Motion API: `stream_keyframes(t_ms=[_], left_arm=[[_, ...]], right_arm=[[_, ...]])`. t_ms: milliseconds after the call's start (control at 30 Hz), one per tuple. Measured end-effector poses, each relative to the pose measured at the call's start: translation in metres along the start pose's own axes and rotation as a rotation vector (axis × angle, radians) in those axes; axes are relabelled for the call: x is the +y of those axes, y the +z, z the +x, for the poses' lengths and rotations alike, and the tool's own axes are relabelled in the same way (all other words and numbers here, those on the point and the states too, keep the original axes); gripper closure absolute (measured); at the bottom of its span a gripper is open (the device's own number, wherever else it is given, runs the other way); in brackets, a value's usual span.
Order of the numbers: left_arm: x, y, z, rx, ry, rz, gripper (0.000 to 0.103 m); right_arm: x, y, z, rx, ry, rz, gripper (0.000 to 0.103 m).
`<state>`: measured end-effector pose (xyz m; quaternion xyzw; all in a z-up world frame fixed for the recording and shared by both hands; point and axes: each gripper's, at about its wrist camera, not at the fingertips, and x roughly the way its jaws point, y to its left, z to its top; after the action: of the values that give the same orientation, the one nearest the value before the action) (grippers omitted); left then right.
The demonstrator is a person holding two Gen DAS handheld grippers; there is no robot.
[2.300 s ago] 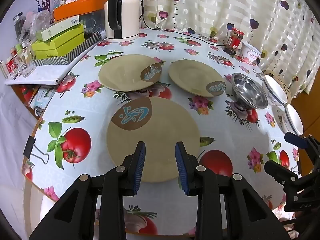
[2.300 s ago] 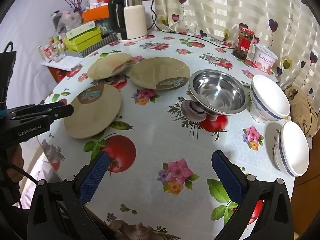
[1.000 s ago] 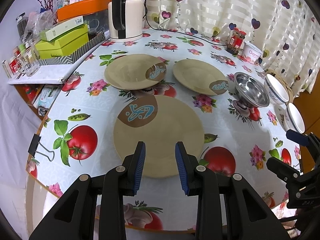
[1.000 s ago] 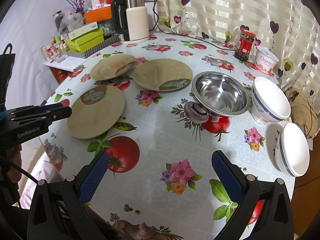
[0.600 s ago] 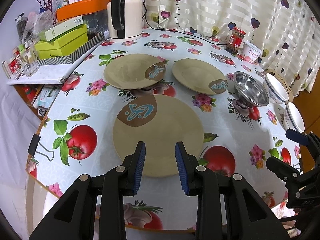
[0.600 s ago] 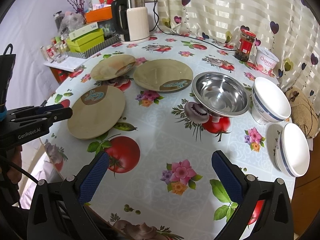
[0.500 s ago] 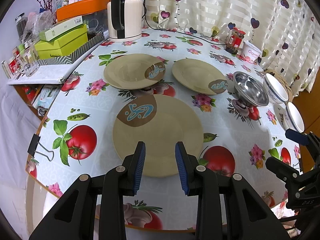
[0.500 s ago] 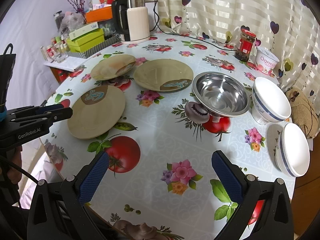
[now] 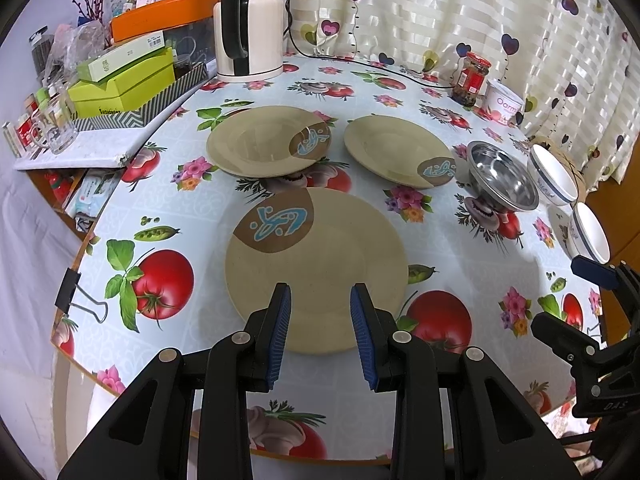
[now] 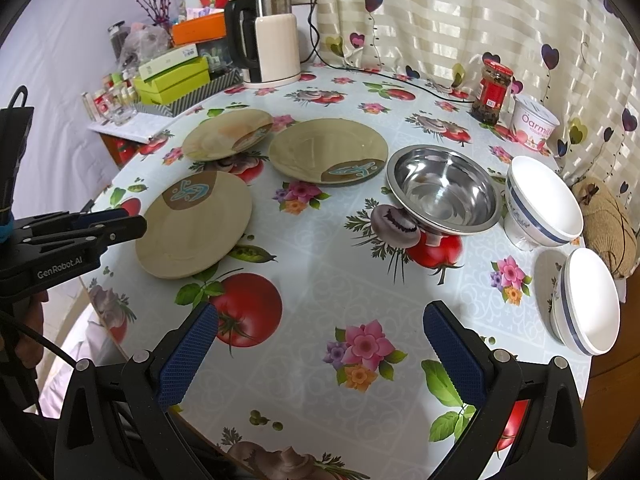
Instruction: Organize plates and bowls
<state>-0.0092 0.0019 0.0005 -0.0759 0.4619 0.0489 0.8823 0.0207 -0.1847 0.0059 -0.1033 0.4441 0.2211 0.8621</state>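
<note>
Three tan plates lay apart on the round table [image 9: 452,240], none stacked. The big plate [image 9: 320,264] sat near the table's left edge, bare, its brown patch turned toward the far side. Behind it the deep plate [image 9: 264,146] and the flat plate [image 9: 396,152] lay side by side toward the far edge, both empty.

Toward the right edge stood the steel bowl [image 10: 444,190], empty and tipped a little on its foot, just beside a white bowl [image 10: 540,204], also empty. Nearer along that edge, two more white bowls [image 10: 588,300] sat nested one in the other, nothing showing inside the top one.

At the far edge were a kettle [image 10: 268,40], a red-lidded jar [image 10: 492,92] of dark contents, and a lidded tub [image 10: 534,126].

The left gripper [image 9: 320,300] hung over the big plate's near rim, its jaws parted and pinching nothing. The right gripper [image 10: 320,344] hovered over bare cloth near the table's near edge, jaws spread wide, nothing between them.
</note>
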Motion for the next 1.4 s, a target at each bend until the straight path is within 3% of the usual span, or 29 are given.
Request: stream_keyframes(t_ms=[1400], left_arm=[[-0.0002,-0.0009,0.0042,0.009,-0.019,0.008,0.071]], right_arm=[[0.0078,-0.0005,0.0016,0.019,0.003,-0.008,0.000]])
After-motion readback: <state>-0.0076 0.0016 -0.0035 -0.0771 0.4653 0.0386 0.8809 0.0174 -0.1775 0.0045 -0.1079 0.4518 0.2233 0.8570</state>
